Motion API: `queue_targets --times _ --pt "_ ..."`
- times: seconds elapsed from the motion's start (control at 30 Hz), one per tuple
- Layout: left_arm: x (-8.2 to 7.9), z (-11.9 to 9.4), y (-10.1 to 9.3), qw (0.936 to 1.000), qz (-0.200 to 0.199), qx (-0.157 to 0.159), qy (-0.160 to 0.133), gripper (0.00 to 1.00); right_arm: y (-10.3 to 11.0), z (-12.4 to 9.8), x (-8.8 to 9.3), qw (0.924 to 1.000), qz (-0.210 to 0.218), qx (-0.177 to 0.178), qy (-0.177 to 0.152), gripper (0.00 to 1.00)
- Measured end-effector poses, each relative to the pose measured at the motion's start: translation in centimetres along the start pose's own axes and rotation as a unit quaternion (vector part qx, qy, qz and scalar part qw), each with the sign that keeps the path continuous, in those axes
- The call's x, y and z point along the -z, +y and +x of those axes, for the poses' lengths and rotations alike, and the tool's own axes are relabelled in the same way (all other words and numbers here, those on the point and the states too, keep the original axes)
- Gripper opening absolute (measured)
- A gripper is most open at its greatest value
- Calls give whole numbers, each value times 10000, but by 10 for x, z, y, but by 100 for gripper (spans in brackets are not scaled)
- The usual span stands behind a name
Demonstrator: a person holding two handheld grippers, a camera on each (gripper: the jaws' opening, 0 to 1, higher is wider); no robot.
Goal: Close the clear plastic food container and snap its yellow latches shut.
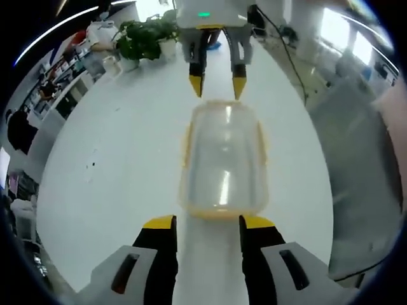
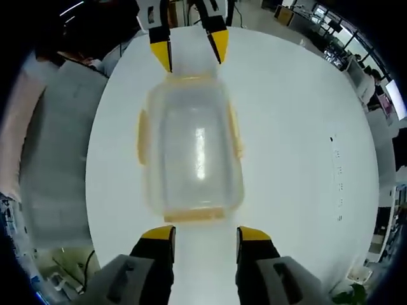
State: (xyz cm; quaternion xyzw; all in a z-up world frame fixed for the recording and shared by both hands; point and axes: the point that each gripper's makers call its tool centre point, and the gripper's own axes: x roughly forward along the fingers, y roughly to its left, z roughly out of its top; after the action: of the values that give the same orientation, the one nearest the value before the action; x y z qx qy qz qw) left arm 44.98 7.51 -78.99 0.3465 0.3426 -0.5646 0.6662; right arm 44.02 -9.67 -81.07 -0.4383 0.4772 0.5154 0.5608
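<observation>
A clear plastic food container (image 1: 224, 159) with its lid on lies on the white table (image 1: 127, 165), yellow latches along its sides and ends. My left gripper (image 1: 206, 222) stands open just short of its near end, touching nothing. Beyond the far end, the right gripper (image 1: 218, 84) points back at me, its yellow tips apart. In the right gripper view the same container (image 2: 194, 149) lies between my open right gripper (image 2: 205, 234) and the left gripper (image 2: 189, 47) at the far end, jaws spread around the yellow end latch (image 2: 191, 79).
Potted plants (image 1: 143, 38) stand at the table's far end in the left gripper view. A person in grey (image 2: 60, 140) stands along the table's left edge in the right gripper view. Office desks and shelves lie beyond the table.
</observation>
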Motion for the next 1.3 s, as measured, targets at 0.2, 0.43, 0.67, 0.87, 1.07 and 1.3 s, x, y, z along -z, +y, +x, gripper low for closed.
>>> queue_targets --times 0.2,0.43,0.67,0.87,1.07,1.3 --pt "-10 3 -4 9996 -139 19 -226 35 -2 -4 -8 9999 40 44 -158 35" --pt "-24 9 -11 9983 -269 193 -477 34 1 -5 -20 9994 51 18 -336 35" --pt "-30 20 -15 9977 -298 250 -551 34 2 -6 -33 9990 -54 51 -451 33" --pt "-40 26 -14 9969 -270 175 -721 31 5 -4 -45 9978 -25 -66 -663 33" --pt "-51 32 -15 9949 -341 188 -932 30 11 3 -47 9978 -145 -149 -633 33" --pt "-51 41 -22 9950 -339 267 -901 31 14 8 -49 9977 -189 -215 -616 34"
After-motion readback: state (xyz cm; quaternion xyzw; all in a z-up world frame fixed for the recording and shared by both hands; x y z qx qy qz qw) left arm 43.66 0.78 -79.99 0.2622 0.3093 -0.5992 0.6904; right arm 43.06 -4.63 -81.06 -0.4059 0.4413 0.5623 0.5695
